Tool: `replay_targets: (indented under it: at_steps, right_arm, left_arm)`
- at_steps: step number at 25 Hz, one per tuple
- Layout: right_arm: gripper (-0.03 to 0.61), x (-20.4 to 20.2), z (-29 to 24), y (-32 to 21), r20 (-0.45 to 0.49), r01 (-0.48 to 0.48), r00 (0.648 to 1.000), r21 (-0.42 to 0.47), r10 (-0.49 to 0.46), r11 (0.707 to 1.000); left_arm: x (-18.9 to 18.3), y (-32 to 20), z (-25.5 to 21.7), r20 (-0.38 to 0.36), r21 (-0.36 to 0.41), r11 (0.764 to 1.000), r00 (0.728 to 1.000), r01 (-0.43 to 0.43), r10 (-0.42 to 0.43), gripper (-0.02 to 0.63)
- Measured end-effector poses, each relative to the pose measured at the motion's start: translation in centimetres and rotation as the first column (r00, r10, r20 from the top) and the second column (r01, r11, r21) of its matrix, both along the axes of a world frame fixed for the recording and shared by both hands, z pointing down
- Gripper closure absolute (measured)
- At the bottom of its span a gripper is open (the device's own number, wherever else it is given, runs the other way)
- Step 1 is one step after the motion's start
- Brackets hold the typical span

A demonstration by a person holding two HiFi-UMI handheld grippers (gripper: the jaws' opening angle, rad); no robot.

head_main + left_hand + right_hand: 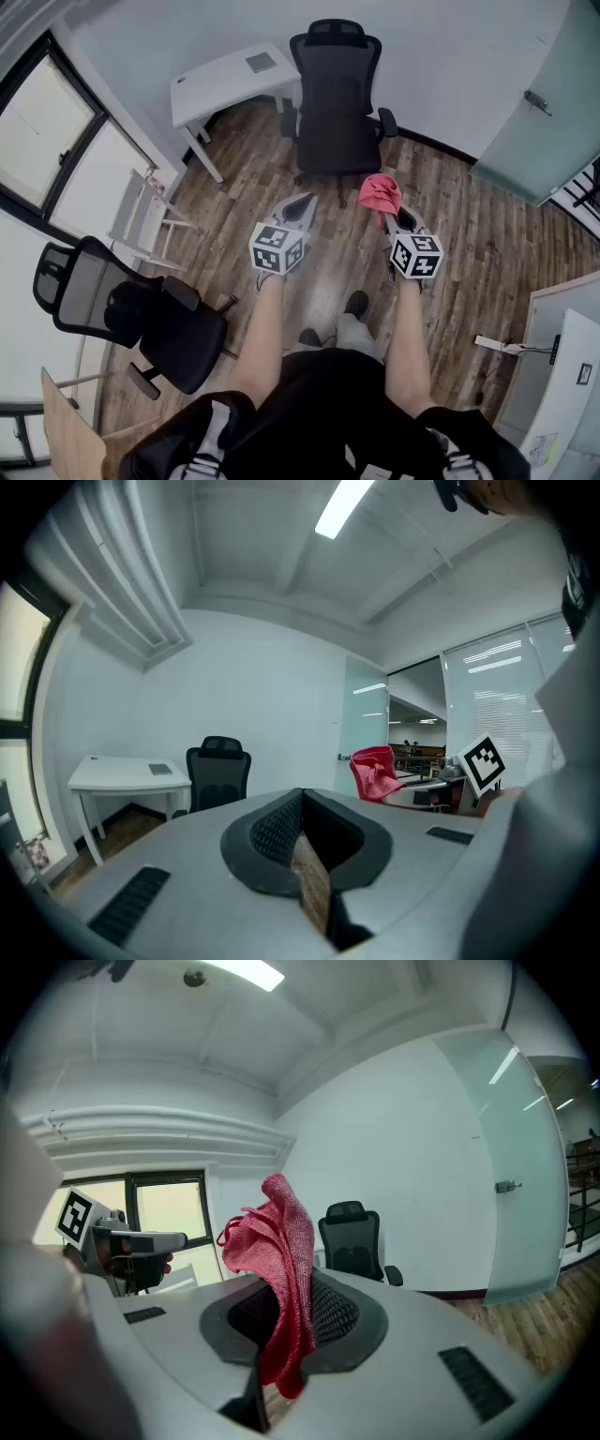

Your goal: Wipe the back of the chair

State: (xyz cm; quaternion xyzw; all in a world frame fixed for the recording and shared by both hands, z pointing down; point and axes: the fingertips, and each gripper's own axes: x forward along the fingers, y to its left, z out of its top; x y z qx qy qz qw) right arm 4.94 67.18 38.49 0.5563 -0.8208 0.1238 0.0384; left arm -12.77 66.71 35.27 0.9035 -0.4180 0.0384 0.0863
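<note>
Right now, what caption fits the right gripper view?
Right gripper shut on a pink cloth, with the black chair ahead.

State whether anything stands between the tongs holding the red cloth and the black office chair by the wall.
Nothing visible does: only bare wood floor lies between the right tongs, shut on the red cloth, and the office chair.

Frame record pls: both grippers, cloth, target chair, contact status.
left hand-held gripper: shut, nothing between the jaws
right hand-held gripper: shut on red cloth
chair ahead: black, by the wall, seat towards the person, next to white desk
second chair: black, on the person's left
cloth to chair contact: none, well apart; wiping not yet begun
</note>
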Motion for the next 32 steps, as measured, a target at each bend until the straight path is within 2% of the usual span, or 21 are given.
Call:
replay_targets:
  at_steps: [10, 19, 32]
  right_arm:
    - [0.500, 4.7, 0.5, -7.6, 0.037, -0.033, 0.999, -0.009, 0.034, 0.999]
    - [0.500, 10.8, 0.8, -17.5, 0.103, -0.022, 0.994, -0.023, 0.024, 0.999]
    - [0.500, 18.0, 1.1, -25.5, 0.134, -0.001, 0.991, -0.059, 0.009, 0.998]
  left_arm:
    - [3.7, -7.0, -0.3, 0.024, 0.002, 1.000, 1.000, 0.001, -0.001, 0.589]
    - [10.3, -15.8, -0.2, 0.042, 0.004, 1.000, 0.999, 0.010, -0.010, 0.589]
    - [17.9, -23.2, 0.7, 0.050, -0.028, 0.999, 0.998, 0.037, -0.036, 0.589]
